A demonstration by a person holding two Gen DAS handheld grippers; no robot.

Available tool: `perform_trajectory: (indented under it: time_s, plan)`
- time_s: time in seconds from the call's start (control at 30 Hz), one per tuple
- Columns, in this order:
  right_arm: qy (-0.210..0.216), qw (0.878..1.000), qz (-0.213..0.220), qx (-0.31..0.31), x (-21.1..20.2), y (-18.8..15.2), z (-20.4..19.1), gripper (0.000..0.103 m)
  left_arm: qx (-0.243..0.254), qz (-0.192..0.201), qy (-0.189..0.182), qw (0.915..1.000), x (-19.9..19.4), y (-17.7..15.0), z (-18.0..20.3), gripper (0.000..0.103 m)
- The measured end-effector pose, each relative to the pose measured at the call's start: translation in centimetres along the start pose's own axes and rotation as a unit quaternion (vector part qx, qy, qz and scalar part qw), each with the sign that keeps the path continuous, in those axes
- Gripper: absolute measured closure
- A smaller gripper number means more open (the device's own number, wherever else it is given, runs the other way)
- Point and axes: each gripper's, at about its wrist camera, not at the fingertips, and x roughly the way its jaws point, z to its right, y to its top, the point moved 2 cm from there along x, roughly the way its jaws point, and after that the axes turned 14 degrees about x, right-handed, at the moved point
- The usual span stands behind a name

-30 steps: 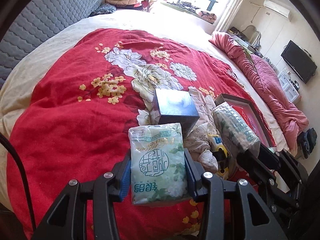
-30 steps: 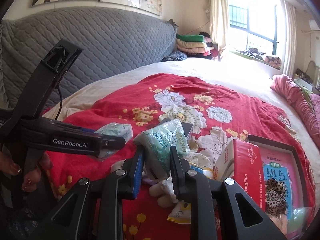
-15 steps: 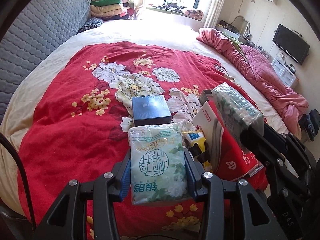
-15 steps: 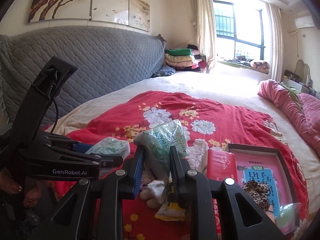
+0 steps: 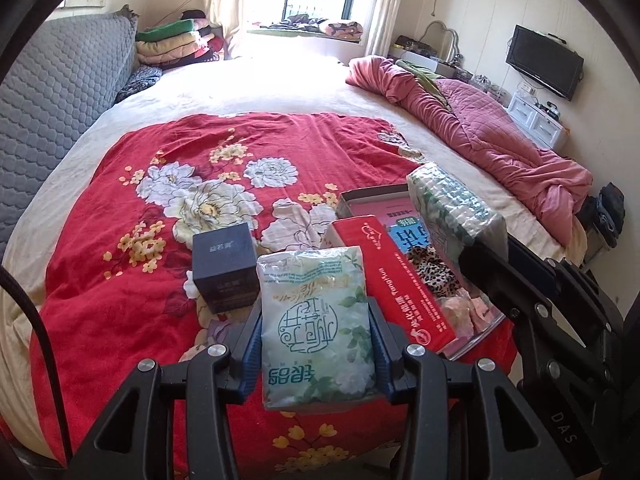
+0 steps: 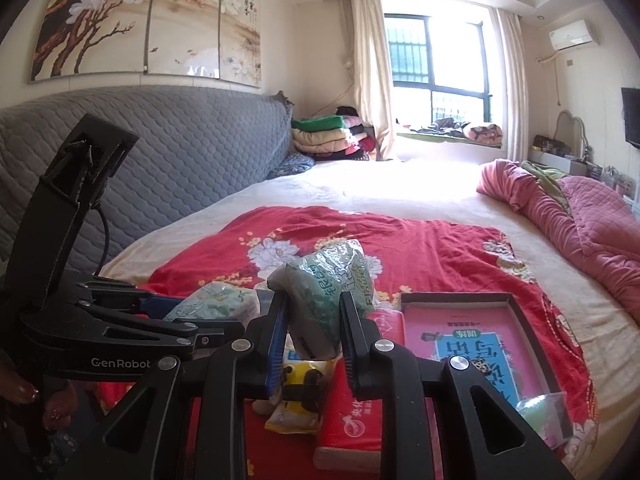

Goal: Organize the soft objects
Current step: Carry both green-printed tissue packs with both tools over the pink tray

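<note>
- Green-and-white tissue pack (image 5: pixel 316 328) sits upright between the blue pads of the left hand-held gripper (image 5: pixel 316 344), clamped at both side edges and held above the bed
- Second tissue pack (image 6: pixel 326 296), same green print, is squeezed between the pads of the right hand-held gripper (image 6: pixel 314 340), its middle pinched in and its top bulging out
- In the left view the right gripper's pack (image 5: pixel 452 208) hangs above the open box; in the right view the left gripper's pack (image 6: pixel 216 306) shows just beside the other
- Fingers (image 6: pixel 24 392) of the person's hand show at the lower left edge of the right view
- Red floral quilt (image 5: pixel 120 240) covers the near half of the bed; cream sheet (image 5: pixel 280 80) lies bare beyond it
- Dark box (image 5: pixel 225 266) stands on the quilt, left of the held pack
- Red carton (image 5: pixel 400 280) leans against the open box (image 6: pixel 464 298), which holds a pink booklet and leopard-print cloth
- Yellow packet (image 6: pixel 300 400) and a small plush lie under the right gripper
- Pink duvet (image 5: pixel 500 140) is bunched along the right edge; grey quilted headboard (image 6: pixel 180 152) runs along the left
- Folded blankets (image 6: pixel 324 136) are stacked by the window
- Quilt's far and left parts lie open
</note>
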Motion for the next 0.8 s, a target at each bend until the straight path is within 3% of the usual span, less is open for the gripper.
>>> perform_trajectory:
  time_s: [0.33,0.8]
  plan:
    - [-0.046,0.998,0.028,0.032,-2.2,0.9,4.1,0.078,0.045,0.007,-0.015,0.9989,0.8,3.3,4.8,0.057]
    - [-0.101,0.99,0.044,0.083,-3.7,0.6,10.6,0.078,0.085,-0.017,-0.027,0.9959,4.8,5.4,9.2,0.057]
